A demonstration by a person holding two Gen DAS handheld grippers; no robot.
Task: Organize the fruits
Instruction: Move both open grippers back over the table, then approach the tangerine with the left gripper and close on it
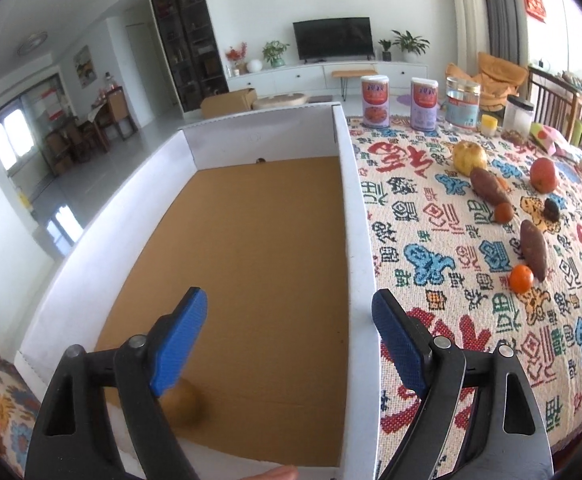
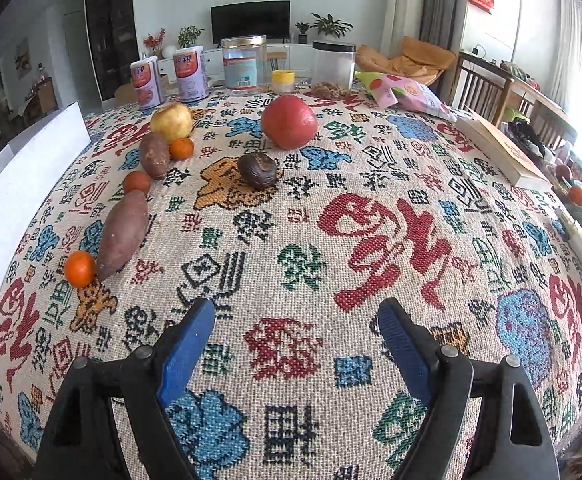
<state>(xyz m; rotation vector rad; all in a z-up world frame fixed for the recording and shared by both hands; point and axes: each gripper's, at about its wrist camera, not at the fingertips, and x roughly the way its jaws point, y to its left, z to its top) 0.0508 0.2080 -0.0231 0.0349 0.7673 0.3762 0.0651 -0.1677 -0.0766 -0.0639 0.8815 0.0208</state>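
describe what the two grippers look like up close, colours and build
The left gripper and right gripper look alike: two black plastic arms each, with triangular cut-outs, silver round pivot pins, and long blue fingers whose inner faces carry a fine grid texture. No cables or markings show. A bare fingertip peeks in at the bottom edge of the left view; no sleeve is visible.

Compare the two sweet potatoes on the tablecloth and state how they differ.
The near sweet potato is longer, more tapered and paler, reddish-brown; the far sweet potato is shorter, stubbier and darker. The near one touches a small orange at its near tip; the far one lies by the yellow apple. Both lie flat on the tablecloth.
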